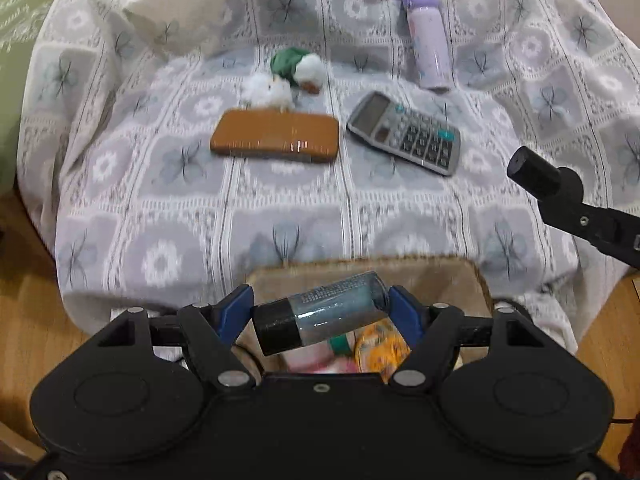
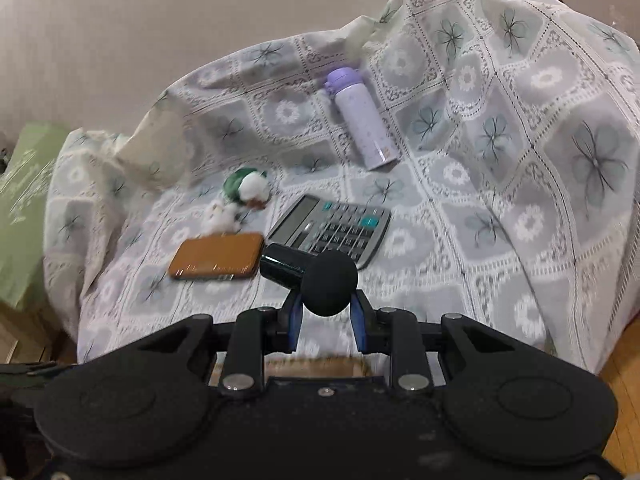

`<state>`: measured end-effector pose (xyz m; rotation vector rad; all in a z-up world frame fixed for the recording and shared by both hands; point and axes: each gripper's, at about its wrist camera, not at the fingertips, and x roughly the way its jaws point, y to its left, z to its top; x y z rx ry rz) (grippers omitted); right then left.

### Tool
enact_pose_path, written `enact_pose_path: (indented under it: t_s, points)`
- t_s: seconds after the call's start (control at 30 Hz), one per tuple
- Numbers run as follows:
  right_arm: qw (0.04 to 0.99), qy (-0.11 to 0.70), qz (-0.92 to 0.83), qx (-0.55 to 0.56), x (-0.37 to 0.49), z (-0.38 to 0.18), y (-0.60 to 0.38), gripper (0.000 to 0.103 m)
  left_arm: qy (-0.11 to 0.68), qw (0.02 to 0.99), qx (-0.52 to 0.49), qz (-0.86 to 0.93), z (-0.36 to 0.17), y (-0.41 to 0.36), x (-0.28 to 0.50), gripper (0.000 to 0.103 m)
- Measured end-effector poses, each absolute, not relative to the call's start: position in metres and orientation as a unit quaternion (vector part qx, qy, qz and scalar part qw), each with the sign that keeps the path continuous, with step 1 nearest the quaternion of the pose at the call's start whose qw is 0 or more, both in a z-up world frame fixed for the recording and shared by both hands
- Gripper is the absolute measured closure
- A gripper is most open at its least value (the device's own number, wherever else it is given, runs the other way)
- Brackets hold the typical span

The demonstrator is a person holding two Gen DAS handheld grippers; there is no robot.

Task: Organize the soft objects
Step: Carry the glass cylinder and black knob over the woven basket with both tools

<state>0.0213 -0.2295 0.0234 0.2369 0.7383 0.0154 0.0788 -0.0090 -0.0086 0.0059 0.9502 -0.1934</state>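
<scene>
Left gripper [image 1: 320, 312] clamps a clear black-capped bottle [image 1: 320, 314] crosswise over the basket [image 1: 472, 280] at 6 o'clock, likely for dropping in; right gripper [image 2: 326, 312] is pinched tight on a black round-ended object [image 2: 316, 280].

Patterned woven cloth cover [image 1: 280, 208], glossy tan case [image 1: 275, 137], fluffy white plush [image 1: 269, 89], smooth lilac bottle [image 1: 427, 40], clear glossy plastic bottle [image 1: 320, 312].

Below your left gripper [image 1: 320, 312], its bottle [image 1: 320, 314] hides most of the basket's [image 1: 460, 276] contents. The plush toys [image 1: 286, 76] ahead are blurred.
</scene>
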Motion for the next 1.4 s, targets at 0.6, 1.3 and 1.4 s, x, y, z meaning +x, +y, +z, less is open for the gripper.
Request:
enact_pose_path:
  t_s: [0.6,1.3,1.4]
  points:
    - [0.911,0.397,0.021,0.106,-0.037,0.006,-0.217,0.078,0.499,0.861,0.005,-0.094,-0.046,-0.017,0.042,0.028]
    - [0.897,0.428,0.029,0.108,-0.036,0.000,-0.218,0.077,0.498,0.865,-0.007,-0.066,-0.046,-0.006,0.033,0.027]
    - [0.892,0.437,0.032,0.111,-0.035,-0.002,-0.218,0.075,0.498,0.865,-0.004,-0.065,-0.047,-0.007,0.033,0.027]
